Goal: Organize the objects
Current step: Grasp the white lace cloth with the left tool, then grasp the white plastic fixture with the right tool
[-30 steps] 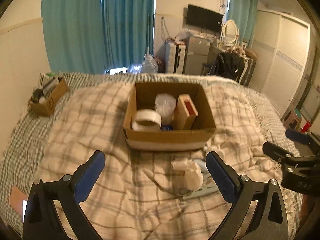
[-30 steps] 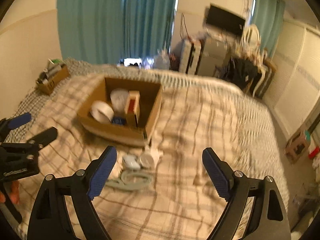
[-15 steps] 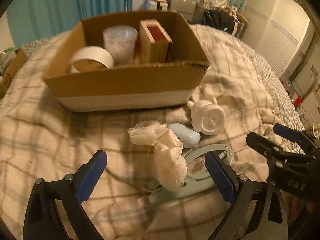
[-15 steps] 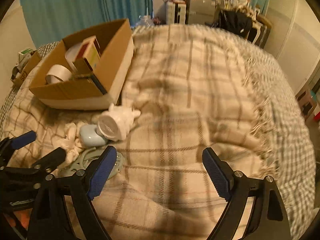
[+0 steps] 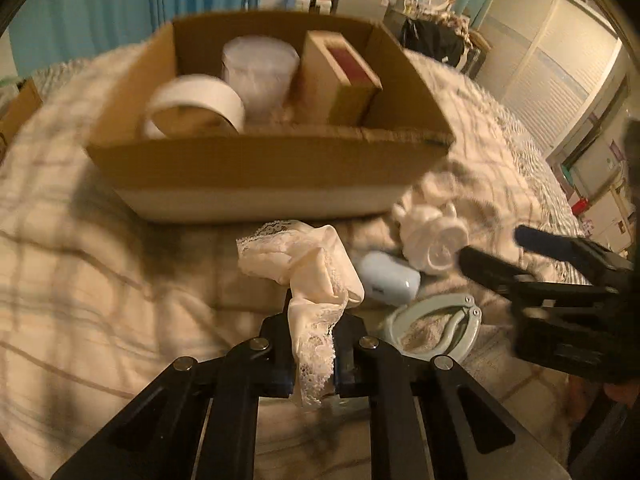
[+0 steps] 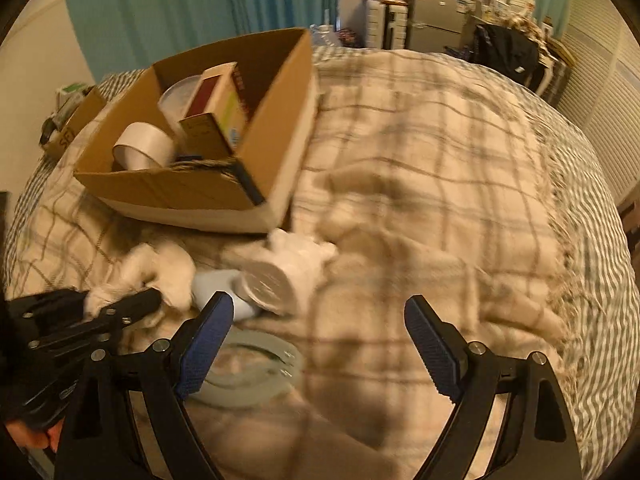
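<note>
The left gripper (image 5: 311, 354) is clamped on a cream lace cloth (image 5: 310, 276), whose lower end hangs pinched between the jaws while the rest bunches up and away from them toward the box, so the cloth runs lengthwise along the line of the fingers, its far end lying on the plaid blanket (image 5: 80, 280). The right gripper (image 6: 320, 344) stands wide and holds nothing, low over the blanket just right of the loose items. Just beyond its left finger lie a pale blue case (image 6: 218, 286) and a white jar (image 6: 288, 276) tipped on its side, the round base facing the camera and the body pointing away toward the box; under that finger is a grey-green ring clip (image 6: 248, 376), lying flat. From the left view the case sits just right of the cloth, between it and the jar. Past these, a cardboard box (image 5: 256, 172) rests on the blanket, open on top. It holds a roll of white tape (image 5: 196, 106) at the left, a clear round tub (image 5: 260, 72) behind it, and an upright carton (image 5: 340, 76) with a red face at the right. A smaller box (image 6: 74, 124) with clutter sits far off at the bed's left edge.
</note>
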Demonstrator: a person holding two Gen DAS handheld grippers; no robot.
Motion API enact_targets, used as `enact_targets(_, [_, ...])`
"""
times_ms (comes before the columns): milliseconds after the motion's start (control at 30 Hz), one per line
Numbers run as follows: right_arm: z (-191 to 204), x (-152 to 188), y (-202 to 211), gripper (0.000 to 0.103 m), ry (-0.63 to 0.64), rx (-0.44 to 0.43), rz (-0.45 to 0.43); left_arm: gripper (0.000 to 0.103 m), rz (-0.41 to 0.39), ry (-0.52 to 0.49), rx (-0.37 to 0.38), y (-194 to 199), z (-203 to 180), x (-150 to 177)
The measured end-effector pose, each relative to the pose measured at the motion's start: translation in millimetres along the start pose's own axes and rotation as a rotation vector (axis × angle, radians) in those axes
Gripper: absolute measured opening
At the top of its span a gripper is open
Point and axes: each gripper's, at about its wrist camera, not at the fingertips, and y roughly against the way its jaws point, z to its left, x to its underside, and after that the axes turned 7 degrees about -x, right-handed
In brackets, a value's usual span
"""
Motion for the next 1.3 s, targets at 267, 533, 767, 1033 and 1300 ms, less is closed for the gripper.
enact_targets(267, [15, -19, -45, 0.071, 0.026, -0.007, 0.11, 0.012, -0.053, 0.007, -0.069, 23, 25, -6])
enact_targets(533, [19, -7, -31, 0.053, 0.022, 0.014, 0.1, 0.012, -0.057, 0.035, -0.089, 40, 39, 5])
enact_targets(767, [40, -4, 32, 0.053, 0.073, 0.014, 0.007, 0.012, -0.115, 0.022, -0.084, 84, 42, 19])
enact_targets(1033, [75, -14, 129, 0.052, 0.167, -0.004, -0.152, 0.012, -0.218, -0.053, -0.083, 143, 42, -4])
enact_targets(1300, [104, -52, 168, 0.052, 0.232, -0.053, -0.224, 0.012, -0.269, -0.075, -0.092, 159, 43, -41])
